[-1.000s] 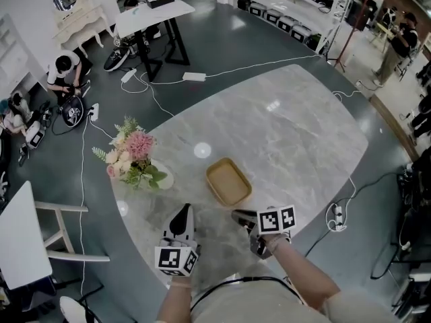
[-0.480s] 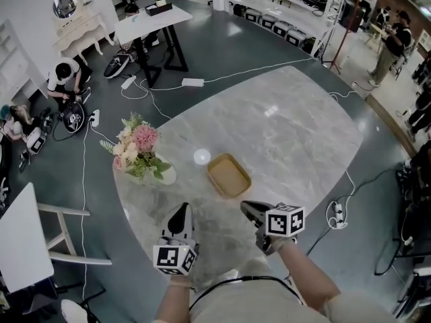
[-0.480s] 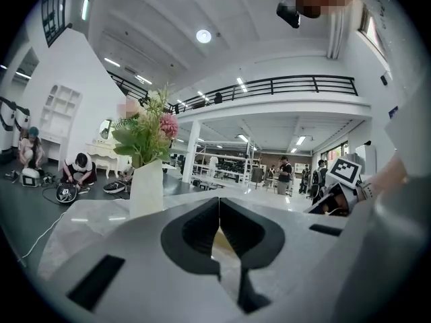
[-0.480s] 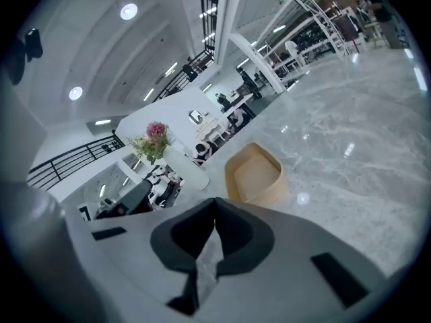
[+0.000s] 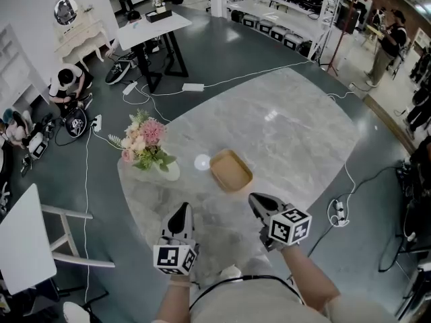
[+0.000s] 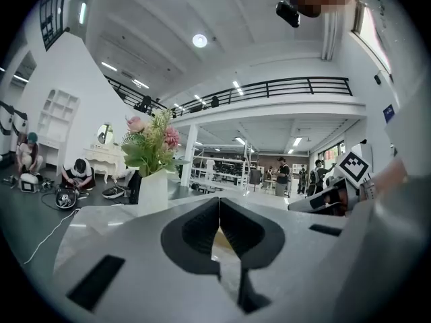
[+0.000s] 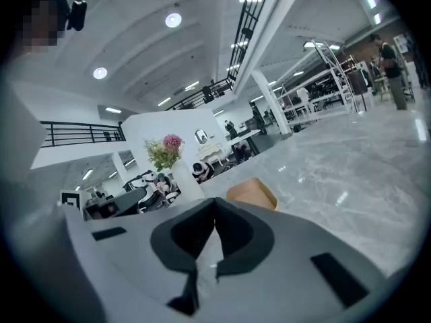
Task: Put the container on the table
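Head view, left to right: a white vase of pink and cream flowers (image 5: 149, 148) stands near the left edge of the grey marble table (image 5: 303, 126). The left gripper (image 5: 180, 211) hangs over the near part of the tabletop, pointing away from the person, with its marker cube (image 5: 176, 259) at the rear. In the left gripper view its jaws are clenched tip to tip with nothing between them, and the vase (image 6: 153, 191) stands ahead to the left. The container (image 5: 231, 170), a shallow tan rectangular tray, lies flat on the table surface, right of the vase and apart from it, beyond both grippers and touched by neither. The right gripper (image 5: 256, 199) is held just short of the container's near side, its marker cube (image 5: 290, 225) tilted. In the right gripper view its jaws are likewise closed on nothing, with the container (image 7: 251, 192) resting on the marble just beyond the tips and the flowers (image 7: 166, 151) further off to the left
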